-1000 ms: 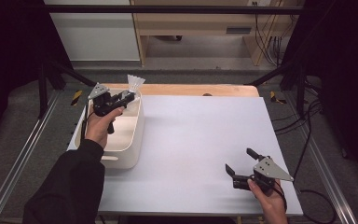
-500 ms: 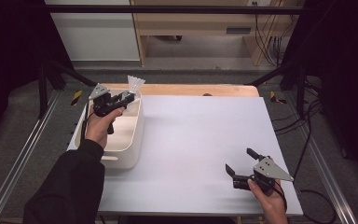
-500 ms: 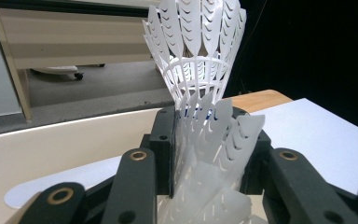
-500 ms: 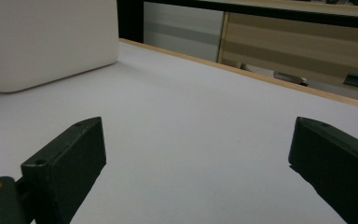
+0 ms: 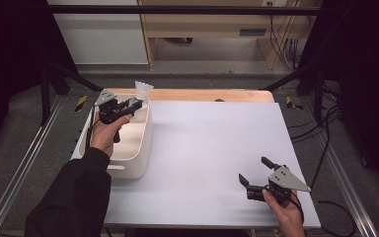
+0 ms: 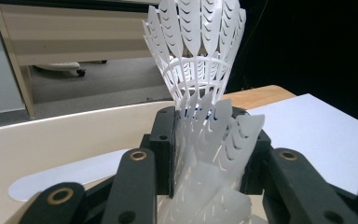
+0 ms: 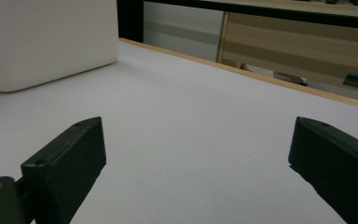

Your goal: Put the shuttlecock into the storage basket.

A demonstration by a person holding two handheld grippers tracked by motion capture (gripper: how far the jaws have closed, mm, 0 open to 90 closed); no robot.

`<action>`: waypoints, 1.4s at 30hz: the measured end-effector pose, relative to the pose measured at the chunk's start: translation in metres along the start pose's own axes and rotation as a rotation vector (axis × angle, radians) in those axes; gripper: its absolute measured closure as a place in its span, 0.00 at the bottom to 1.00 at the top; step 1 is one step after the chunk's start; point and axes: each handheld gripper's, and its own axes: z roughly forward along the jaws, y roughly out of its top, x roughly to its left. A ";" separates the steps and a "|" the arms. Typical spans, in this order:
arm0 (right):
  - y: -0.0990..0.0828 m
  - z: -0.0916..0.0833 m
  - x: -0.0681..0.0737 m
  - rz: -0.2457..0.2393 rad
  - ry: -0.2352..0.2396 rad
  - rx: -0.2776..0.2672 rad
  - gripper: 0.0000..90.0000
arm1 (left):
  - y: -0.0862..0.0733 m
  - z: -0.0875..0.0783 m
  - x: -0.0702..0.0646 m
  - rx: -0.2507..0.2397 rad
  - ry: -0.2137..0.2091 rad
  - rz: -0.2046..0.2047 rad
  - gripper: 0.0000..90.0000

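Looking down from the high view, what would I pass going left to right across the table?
White bin → left gripper holding a shuttlecock above the bin → bare white tabletop → right gripper with jaws open.

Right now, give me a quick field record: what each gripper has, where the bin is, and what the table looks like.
left gripper: shut on shuttlecocks, over the far end of the bin
shuttlecocks: white, feathered, nested together, skirt of the top one pointing past the jaws
bin: cream, at the table's left edge
right gripper: open, nothing between the jaws, near front right corner
table: white top, wooden strip along far edge
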 end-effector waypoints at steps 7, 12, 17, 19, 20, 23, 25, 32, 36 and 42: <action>0.000 0.000 0.000 -0.001 0.001 0.002 0.04 | 0.000 0.000 0.000 0.005 -0.001 0.005 0.73; 0.000 0.000 0.000 -0.002 0.002 0.001 0.04 | -0.001 0.000 0.000 0.006 0.000 0.006 0.73; 0.000 0.000 0.000 -0.003 0.001 0.003 0.04 | -0.001 0.001 0.000 0.007 0.000 0.009 0.73; 0.000 0.000 0.000 -0.003 0.002 0.002 0.04 | -0.001 0.001 0.000 0.008 0.002 0.009 0.73; 0.000 0.001 0.000 -0.004 0.002 0.002 0.05 | -0.001 0.001 0.000 0.009 0.003 0.009 0.73; 0.000 0.001 0.000 -0.004 0.002 0.003 0.05 | -0.001 0.001 0.000 0.012 0.003 0.010 0.73; 0.000 0.001 0.000 -0.005 0.001 0.003 0.05 | -0.002 0.001 0.000 0.014 0.005 0.011 0.73; -0.001 0.001 0.001 -0.004 0.004 0.008 0.05 | -0.002 0.001 0.000 0.020 0.006 0.011 0.73; -0.001 0.001 0.001 -0.004 0.004 0.009 0.05 | -0.002 0.001 0.000 0.019 0.006 0.013 0.73; -0.001 0.001 0.001 -0.006 0.006 0.012 0.05 | -0.003 0.001 0.000 0.029 0.010 0.012 0.73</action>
